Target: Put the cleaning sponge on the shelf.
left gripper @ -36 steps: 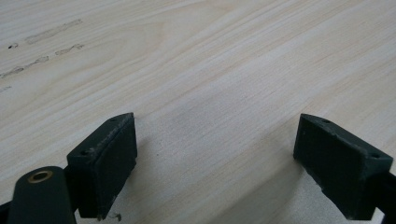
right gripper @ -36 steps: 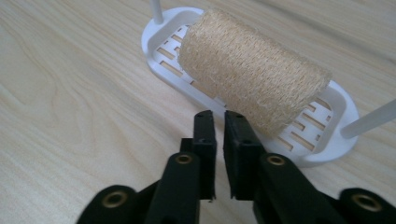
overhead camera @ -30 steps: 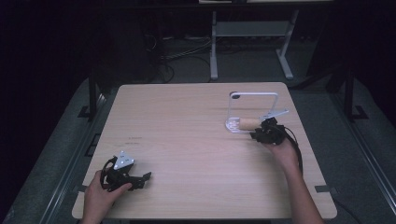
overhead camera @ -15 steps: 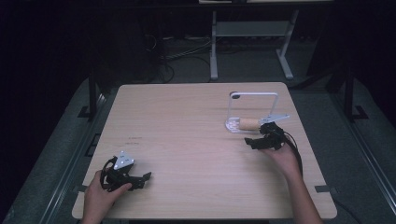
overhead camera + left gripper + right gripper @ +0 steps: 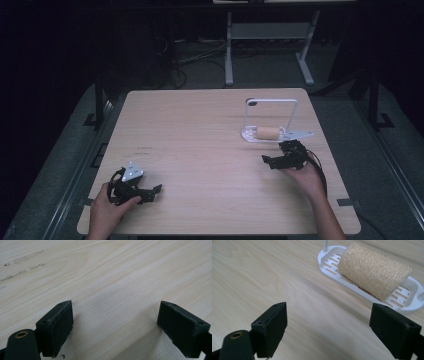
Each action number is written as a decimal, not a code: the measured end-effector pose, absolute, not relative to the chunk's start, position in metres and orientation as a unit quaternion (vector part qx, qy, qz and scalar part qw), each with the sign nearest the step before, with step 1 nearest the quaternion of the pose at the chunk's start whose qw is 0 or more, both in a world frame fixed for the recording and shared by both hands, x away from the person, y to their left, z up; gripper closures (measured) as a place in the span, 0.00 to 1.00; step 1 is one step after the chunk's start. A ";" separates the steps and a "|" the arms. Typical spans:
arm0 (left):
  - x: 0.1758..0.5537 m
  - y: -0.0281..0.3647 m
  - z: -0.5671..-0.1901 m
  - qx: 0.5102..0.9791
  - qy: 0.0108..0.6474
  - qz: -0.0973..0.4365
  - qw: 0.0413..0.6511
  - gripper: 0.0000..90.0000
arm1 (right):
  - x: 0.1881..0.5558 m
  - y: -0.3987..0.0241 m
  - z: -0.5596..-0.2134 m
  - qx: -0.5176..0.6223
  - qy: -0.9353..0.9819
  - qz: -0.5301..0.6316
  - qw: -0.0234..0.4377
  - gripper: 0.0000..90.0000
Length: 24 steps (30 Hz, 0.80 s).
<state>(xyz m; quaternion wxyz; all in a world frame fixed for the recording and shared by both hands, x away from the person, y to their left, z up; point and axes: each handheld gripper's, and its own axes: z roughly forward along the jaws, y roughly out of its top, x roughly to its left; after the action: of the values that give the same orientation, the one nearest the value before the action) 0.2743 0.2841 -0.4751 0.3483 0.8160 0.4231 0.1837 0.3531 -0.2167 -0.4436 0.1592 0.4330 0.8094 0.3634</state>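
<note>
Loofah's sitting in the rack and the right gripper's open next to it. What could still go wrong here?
1. The loofah lies loose in the white rack's tray, reaching near its edges; a knock might roll it out.
2. The right gripper, whose jaws have just been opening with nothing between them, sits close to the rack; a careless swing could shove it.
3. The rack looks light and may slide.

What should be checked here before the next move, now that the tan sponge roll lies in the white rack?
1. Tan woven loofah sponge roll lies inside the white slotted plastic rack: ok.
2. Right gripper lets go: ok; its jaws have just been opening, nothing between them.
3. Right gripper apart from the rack: ok, bare wood lies between them.
4. Left gripper open, nothing in it, over the pale wooden table: ok.
5. Rack stands upright, its wire handle up: ok.
6. Sponge roll seated firmly: cannot tell.
</note>
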 end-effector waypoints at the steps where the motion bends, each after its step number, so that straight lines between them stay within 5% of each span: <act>1: 0.274 0.284 -0.475 0.816 0.423 0.184 0.348 0.14 | 0.351 -0.217 -0.444 0.434 0.809 0.363 0.159 0.16; 24: 0.274 0.284 -0.475 0.816 0.423 0.184 0.348 0.14 | 0.304 -0.228 -0.458 0.437 0.808 0.362 0.159 0.15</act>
<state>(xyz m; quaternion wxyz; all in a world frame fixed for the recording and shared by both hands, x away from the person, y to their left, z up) 0.2743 0.2841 -0.4752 0.3483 0.8160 0.4232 0.1837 0.3038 -0.2280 -0.4582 0.1588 0.4368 0.8082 0.3616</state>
